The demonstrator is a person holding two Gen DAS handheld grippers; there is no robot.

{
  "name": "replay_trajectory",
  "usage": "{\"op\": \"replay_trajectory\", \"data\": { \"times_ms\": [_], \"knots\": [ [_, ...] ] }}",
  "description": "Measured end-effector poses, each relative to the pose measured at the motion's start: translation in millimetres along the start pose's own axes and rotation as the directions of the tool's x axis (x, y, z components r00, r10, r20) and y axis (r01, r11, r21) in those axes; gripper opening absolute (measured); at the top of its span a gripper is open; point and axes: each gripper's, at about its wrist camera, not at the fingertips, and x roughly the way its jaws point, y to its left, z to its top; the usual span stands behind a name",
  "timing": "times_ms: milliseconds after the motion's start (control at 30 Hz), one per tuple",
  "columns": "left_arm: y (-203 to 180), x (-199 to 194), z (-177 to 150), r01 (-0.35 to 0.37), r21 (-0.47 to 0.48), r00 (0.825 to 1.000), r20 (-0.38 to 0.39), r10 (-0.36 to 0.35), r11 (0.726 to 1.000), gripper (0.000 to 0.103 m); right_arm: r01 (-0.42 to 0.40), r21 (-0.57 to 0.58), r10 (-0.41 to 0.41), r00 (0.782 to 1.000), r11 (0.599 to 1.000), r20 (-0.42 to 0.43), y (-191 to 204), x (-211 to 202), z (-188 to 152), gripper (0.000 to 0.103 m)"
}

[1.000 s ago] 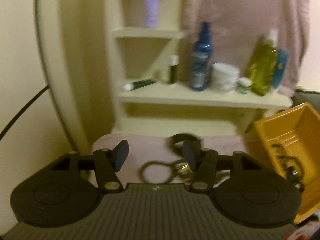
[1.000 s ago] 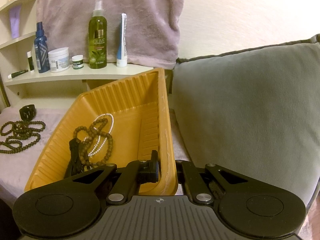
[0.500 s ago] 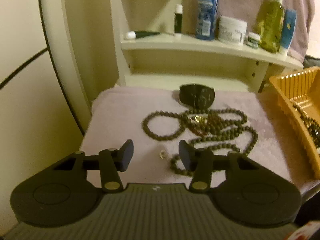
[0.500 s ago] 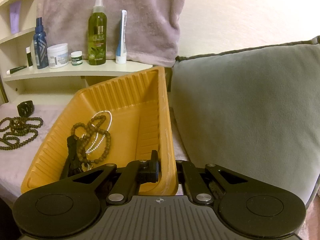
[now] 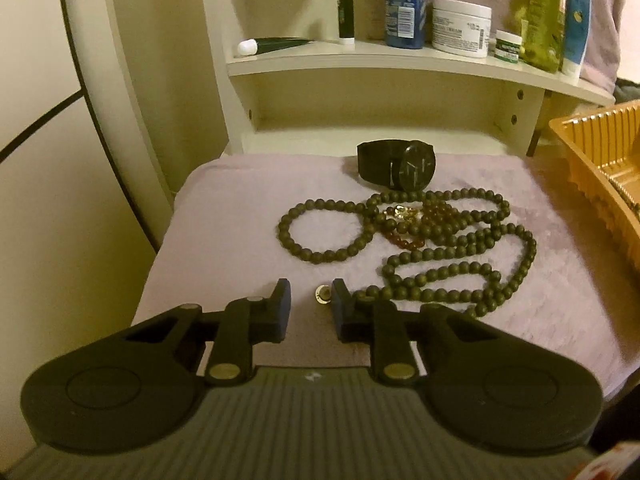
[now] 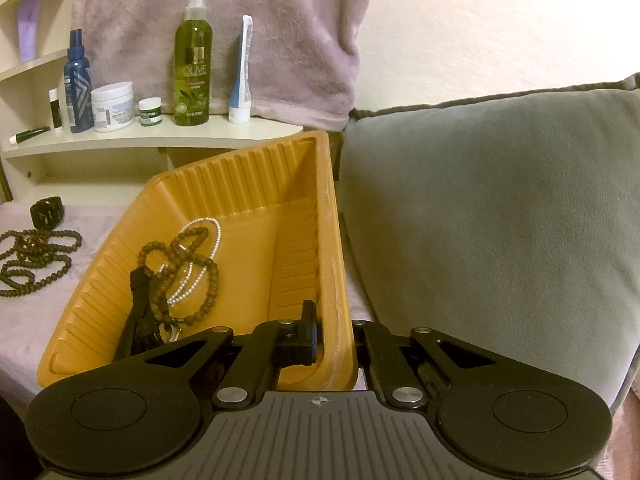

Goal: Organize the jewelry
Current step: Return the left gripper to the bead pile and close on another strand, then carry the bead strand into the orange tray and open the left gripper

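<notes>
On the pink cloth lie a long dark bead necklace, a black watch, a small amber strand and a tiny gold ring. My left gripper hovers low over the cloth with its jaws closing. The ring sits between them, close to the right fingertip, and is not pinched. My right gripper is shut on the near rim of the yellow tray, which is tilted. The tray holds a brown bead bracelet, a pearl strand and a black item.
A cream shelf behind the cloth carries bottles, jars and tubes. A grey cushion rises right of the tray. A pink towel hangs on the wall. The yellow tray's edge shows at the right in the left wrist view.
The left gripper has come down towards the cloth and its jaws have narrowed around the small gold ring. The right gripper and the tray have stayed put.
</notes>
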Motion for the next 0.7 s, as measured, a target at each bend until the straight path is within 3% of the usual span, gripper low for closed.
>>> {"op": "replay_trajectory", "data": {
  "times_ms": [67,133,467,700],
  "knots": [
    [-1.7,0.2,-0.3,0.0,0.009,1.0,0.002,0.0,1.0,0.016,0.0,0.0,0.0,1.0,1.0,0.0,-0.3,0.2,0.0,0.004],
    [-3.1,0.3,0.0,0.004,0.013,1.0,-0.001,-0.004,1.0,0.006,-0.001,0.001,0.001,1.0,1.0,0.0,-0.1,0.1,-0.1,0.004],
    [-7.6,-9.0,5.7,0.007,0.032,1.0,0.005,-0.007,0.999,0.006,-0.003,0.002,0.003,1.0,1.0,0.002,-0.3,0.7,-0.4,0.004],
    [-28.3,-29.2,23.1,0.064,0.063,0.997,0.043,-0.067,0.996,0.006,-0.005,0.004,0.005,1.0,1.0,0.006,0.0,-0.2,-0.6,0.004]
  ]
}}
